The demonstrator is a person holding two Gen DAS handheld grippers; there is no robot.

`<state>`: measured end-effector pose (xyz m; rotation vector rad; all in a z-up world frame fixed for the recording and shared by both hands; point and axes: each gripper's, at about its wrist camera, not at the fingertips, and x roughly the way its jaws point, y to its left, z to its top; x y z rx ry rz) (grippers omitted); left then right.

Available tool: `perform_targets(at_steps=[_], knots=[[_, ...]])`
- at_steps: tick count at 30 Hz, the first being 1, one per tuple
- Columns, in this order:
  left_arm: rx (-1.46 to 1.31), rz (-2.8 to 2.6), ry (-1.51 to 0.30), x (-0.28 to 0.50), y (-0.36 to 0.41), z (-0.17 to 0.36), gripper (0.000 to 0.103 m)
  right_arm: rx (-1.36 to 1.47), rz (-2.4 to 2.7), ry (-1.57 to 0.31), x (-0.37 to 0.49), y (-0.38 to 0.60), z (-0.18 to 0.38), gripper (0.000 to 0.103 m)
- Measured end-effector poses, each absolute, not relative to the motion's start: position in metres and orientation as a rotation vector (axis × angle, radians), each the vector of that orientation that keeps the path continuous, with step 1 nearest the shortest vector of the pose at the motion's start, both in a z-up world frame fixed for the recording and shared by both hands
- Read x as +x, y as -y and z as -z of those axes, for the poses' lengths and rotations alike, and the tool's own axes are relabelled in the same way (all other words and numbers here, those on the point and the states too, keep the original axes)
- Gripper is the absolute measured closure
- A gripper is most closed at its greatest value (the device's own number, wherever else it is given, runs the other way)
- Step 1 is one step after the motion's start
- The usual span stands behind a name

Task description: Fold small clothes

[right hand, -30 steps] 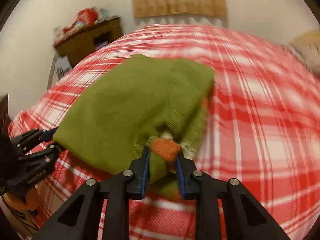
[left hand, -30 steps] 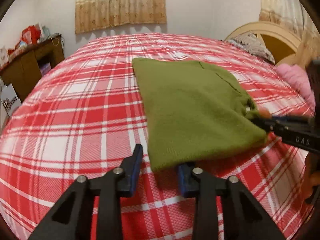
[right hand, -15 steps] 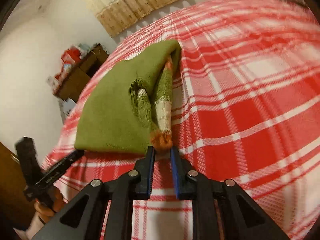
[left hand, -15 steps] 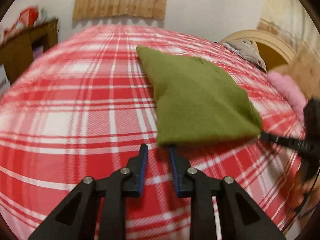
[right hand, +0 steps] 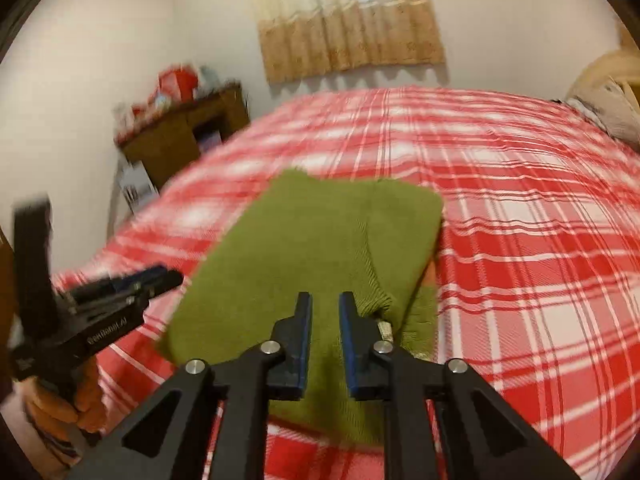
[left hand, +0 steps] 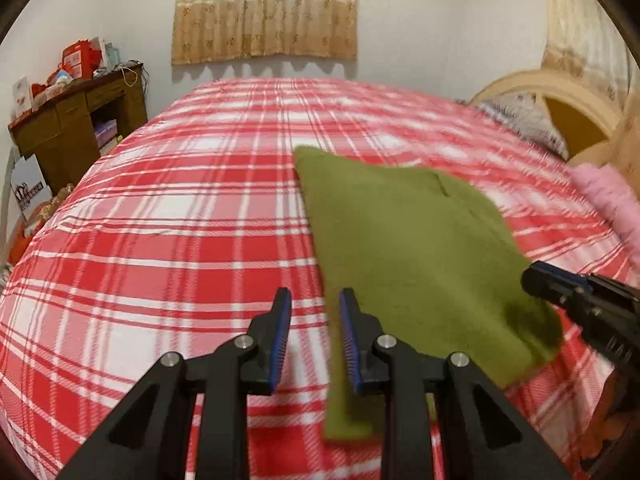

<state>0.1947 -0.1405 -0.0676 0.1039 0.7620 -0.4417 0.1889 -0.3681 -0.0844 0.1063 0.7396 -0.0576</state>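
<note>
Between and just ahead of both claws, folded olive-green knit sweater (left hand: pixel 408 264) lies flat on the red-and-white plaid bedspread (left hand: pixel 168 240).

Left claw (left hand: pixel 314 334): released, nothing gripped. Gap between its 2 blue pads shows plaid plus the sweater's left edge; near corner of the sweater runs under the right-hand finger. Pads not pressing cloth.

Right claw (right hand: pixel 324 334): jaws have just been closing, narrow gap left, nothing clamped. Green knit shows through the gap, lying below the pads. Ribbed cuff and tucked sleeve (right hand: pixel 400 312) sit just right of its right finger.

Cross views: right claw enters the left wrist view at the sweater's right near corner (left hand: pixel 560 288), tip at the cloth edge; contact unclear. Left claw in the right wrist view (right hand: pixel 156 280), blurred, just left of the sweater, with a person's hand (right hand: pixel 76 404) on its handle.

Beyond the claws: brown wooden desk (left hand: pixel 76 128) with red boxes far left, beige curtain (left hand: pixel 264 8) on the back wall, cream headboard (left hand: pixel 560 100) and pink fuzzy fabric (left hand: pixel 608 196) far right.
</note>
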Motion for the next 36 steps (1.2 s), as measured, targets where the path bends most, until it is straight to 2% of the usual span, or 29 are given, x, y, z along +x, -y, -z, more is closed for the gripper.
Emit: perform_targets(at_steps=[2,7,14,20,22,29,36], knots=[[0.155,0.411,-0.760,0.193,0.152,0.074,0.076,0.104,0.131,-0.786,0.194,0.381,0.105,0.103],[0.285,0.338,-0.696,0.181,0.165,0.081,0.076,0.187,0.113,-0.732,0.180,0.396,0.117,0.103],[0.288,0.310,-0.713,0.183,0.160,0.082,0.075,0.199,0.094,-0.698,0.177,0.398,0.121,0.103],[0.285,0.260,-0.771,0.184,0.150,0.085,0.051,0.150,0.104,-0.692,0.175,0.387,0.118,0.101],[0.279,0.240,-0.798,0.186,0.143,0.086,0.038,0.143,0.106,-0.693,0.178,0.387,0.119,0.101],[0.259,0.205,-0.866,0.194,0.125,0.096,0.031,0.161,0.095,-0.690,0.176,0.390,0.120,0.101],[0.228,0.216,-0.882,0.195,0.121,0.091,0.030,0.174,0.087,-0.680,0.174,0.392,0.120,0.101]])
